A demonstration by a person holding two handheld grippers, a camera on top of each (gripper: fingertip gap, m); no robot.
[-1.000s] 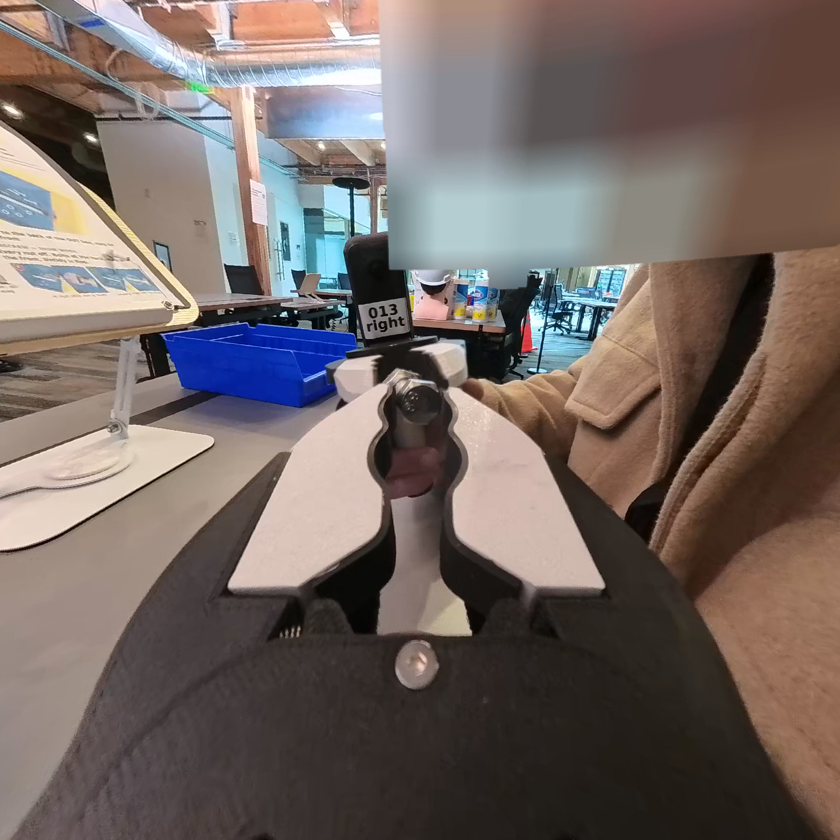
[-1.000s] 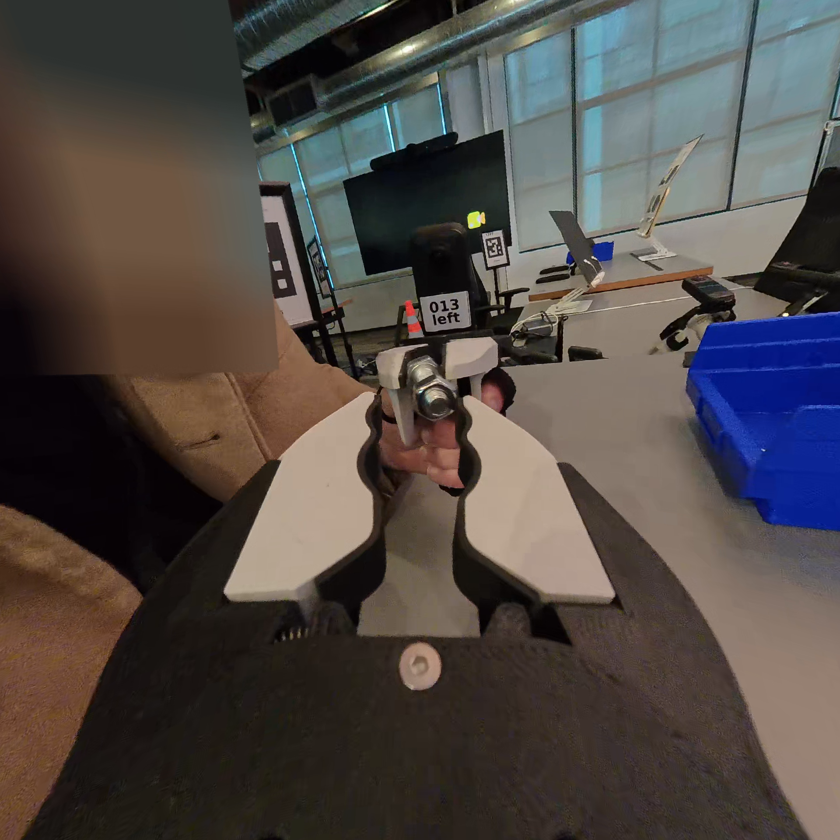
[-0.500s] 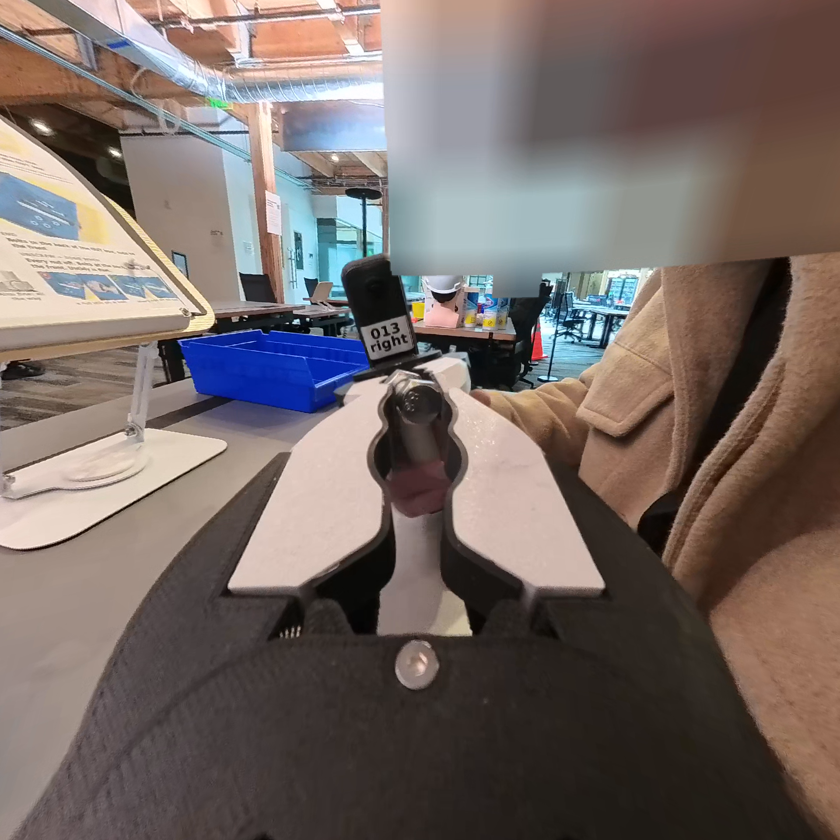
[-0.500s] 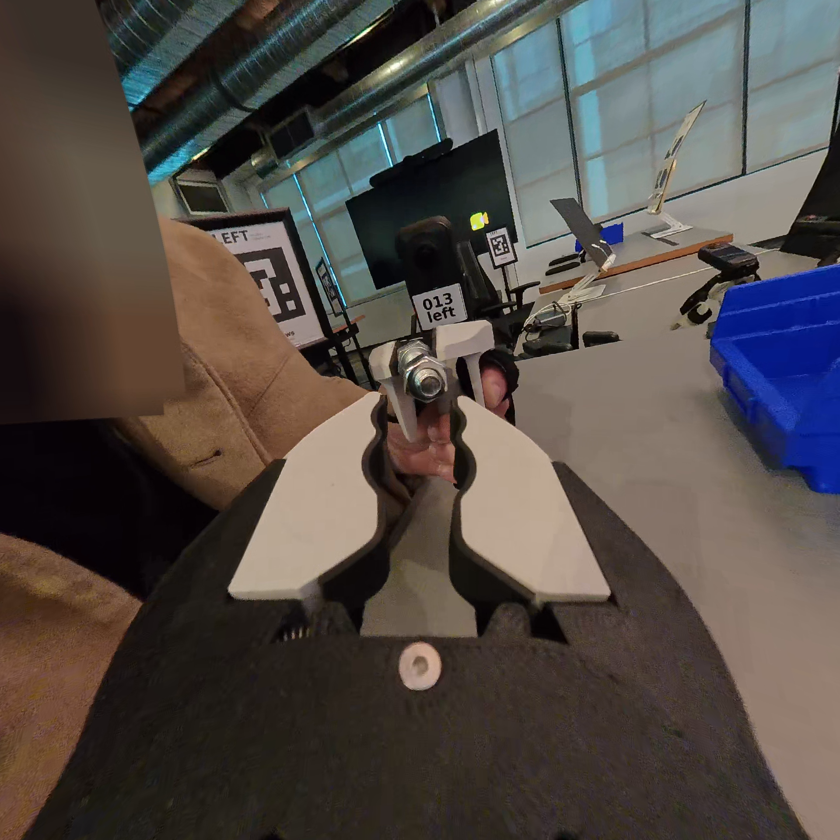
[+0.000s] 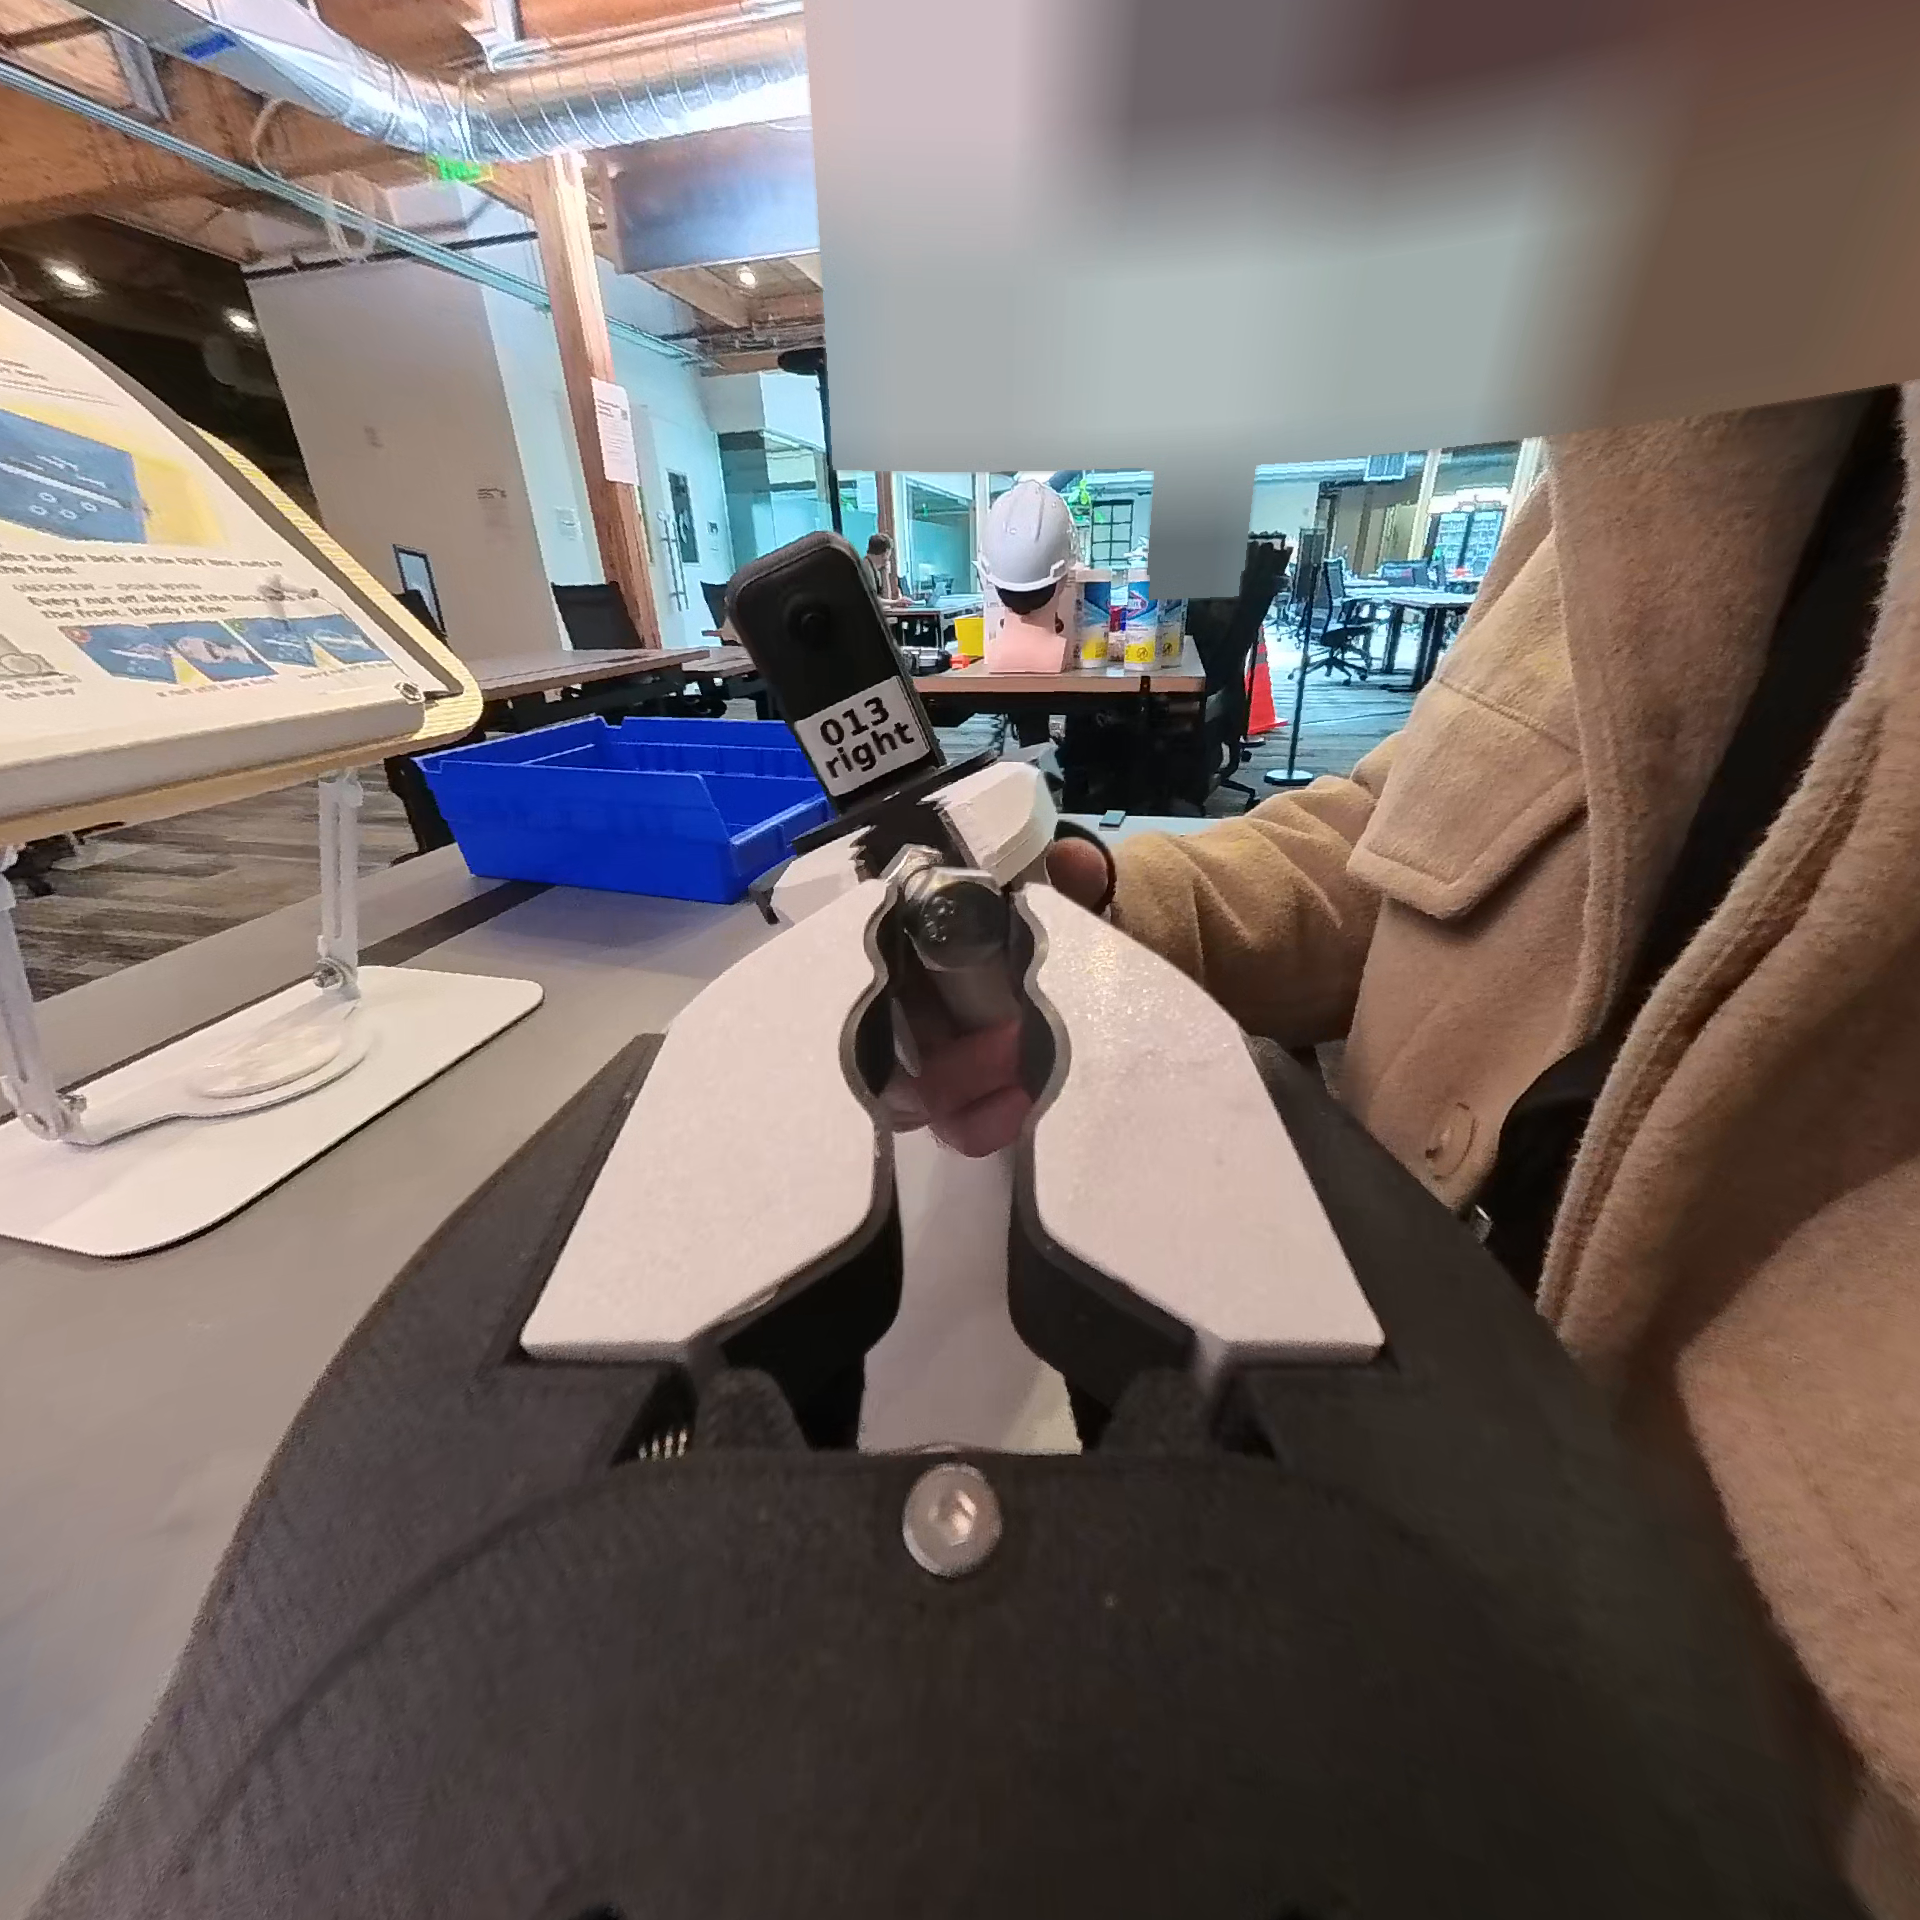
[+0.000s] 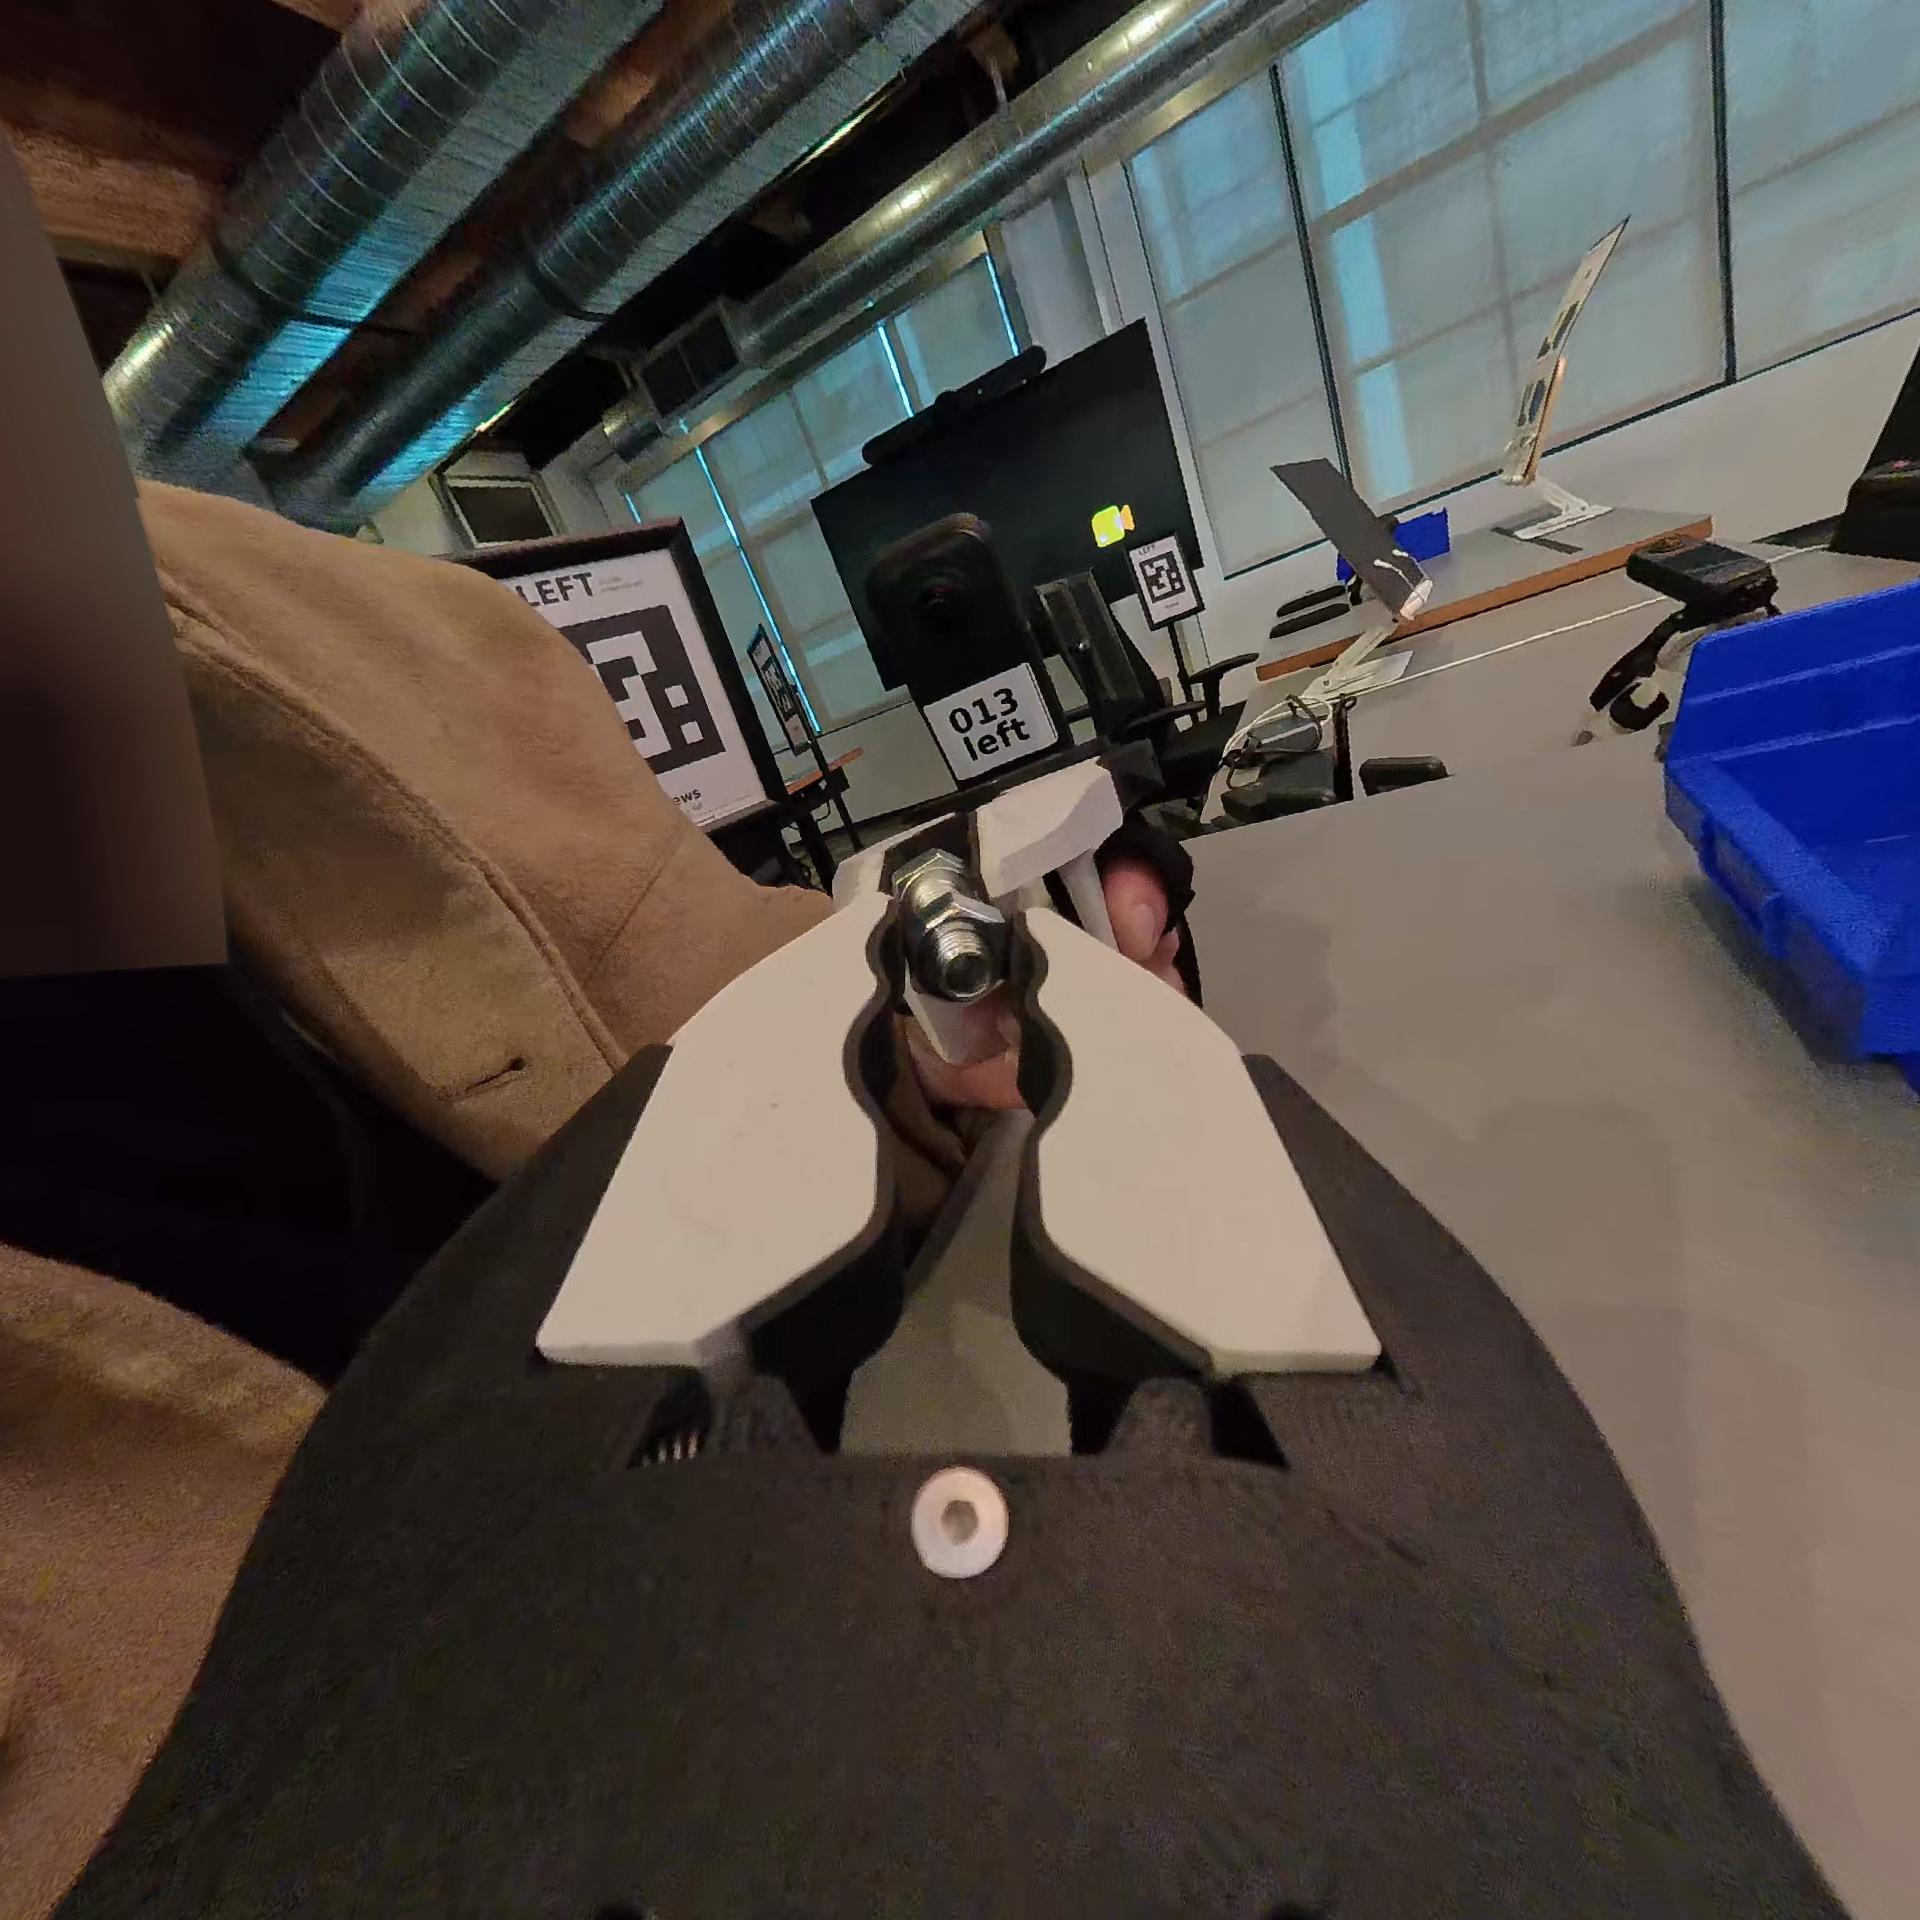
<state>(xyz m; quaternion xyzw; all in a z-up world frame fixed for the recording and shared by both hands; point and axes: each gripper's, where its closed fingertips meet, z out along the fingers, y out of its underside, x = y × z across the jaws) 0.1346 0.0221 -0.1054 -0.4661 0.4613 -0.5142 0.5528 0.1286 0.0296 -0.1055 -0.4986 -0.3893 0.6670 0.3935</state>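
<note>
My left gripper [image 5: 951, 940] is shut on a steel bolt [image 5: 948, 923], whose hex head shows between its white fingertips. My right gripper [image 6: 954, 940] faces it from the other side and is shut on the nut [image 6: 935, 902] near the bolt's threaded end [image 6: 964, 968]. The two grippers meet tip to tip above the grey table [image 5: 208, 1351]. The right gripper also shows in the left wrist view [image 5: 997, 816], rolled to the left. The left gripper shows in the right wrist view [image 6: 1044, 821]. The bolt's shank is mostly hidden by the fingers.
A blue bin [image 5: 623, 800] stands on the table behind the grippers; it also shows in the right wrist view [image 6: 1808, 831]. A printed board on a white stand [image 5: 208, 644] is at the left. A person in a tan coat [image 5: 1558, 935] holds both grippers close. Left and right tips are no more than a few centimetres apart.
My right gripper has rolled about the bolt's axis with the nut in it, so its view tilts. My left gripper has kept its hold on the bolt and shifted only slightly.
</note>
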